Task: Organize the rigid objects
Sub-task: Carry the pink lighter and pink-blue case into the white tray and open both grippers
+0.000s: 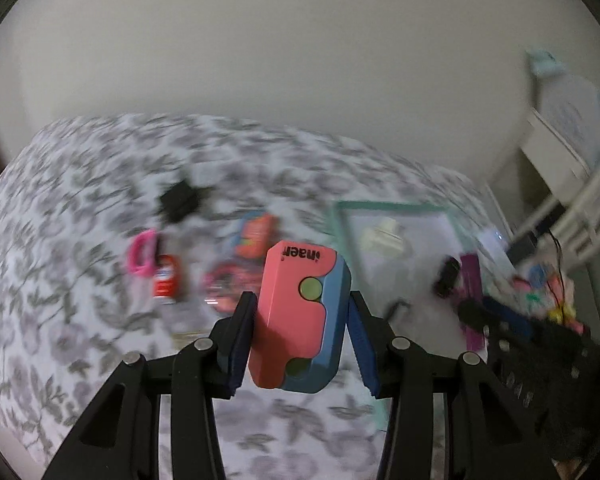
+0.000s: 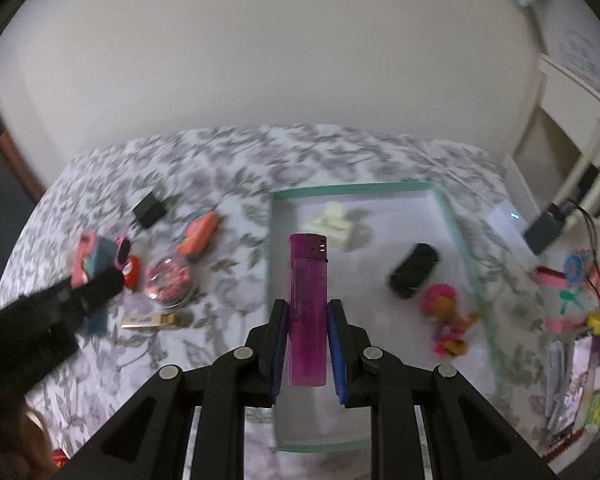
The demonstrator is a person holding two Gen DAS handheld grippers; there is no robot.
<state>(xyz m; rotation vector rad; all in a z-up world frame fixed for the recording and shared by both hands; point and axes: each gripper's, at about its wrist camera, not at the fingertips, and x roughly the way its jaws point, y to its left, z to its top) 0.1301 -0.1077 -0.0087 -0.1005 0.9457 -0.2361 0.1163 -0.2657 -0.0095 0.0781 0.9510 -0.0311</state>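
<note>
My left gripper [image 1: 302, 300] is shut on a pink and blue case [image 1: 300, 312] with green round spots, held up over the flowered bedspread [image 1: 80, 200]. My right gripper [image 2: 308, 306] is shut on a purple lighter [image 2: 308, 300], upright above the near part of a white tray with a teal rim [image 2: 340, 189]. In the tray lie a cream clip [image 2: 332, 222], a black object [image 2: 414, 270] and a pink-haired doll [image 2: 446, 316]. The right wrist view also shows the left gripper [image 2: 96, 284] with its case [image 2: 90, 258] at the far left.
Left of the tray on the bedspread lie a black adapter [image 2: 148, 206], an orange item [image 2: 198, 234], a round clear container [image 2: 168, 280], a red item [image 2: 132, 272] and a gold bar [image 2: 148, 320]. Colourful clutter [image 2: 580, 280] and white furniture [image 2: 572, 120] stand at the right.
</note>
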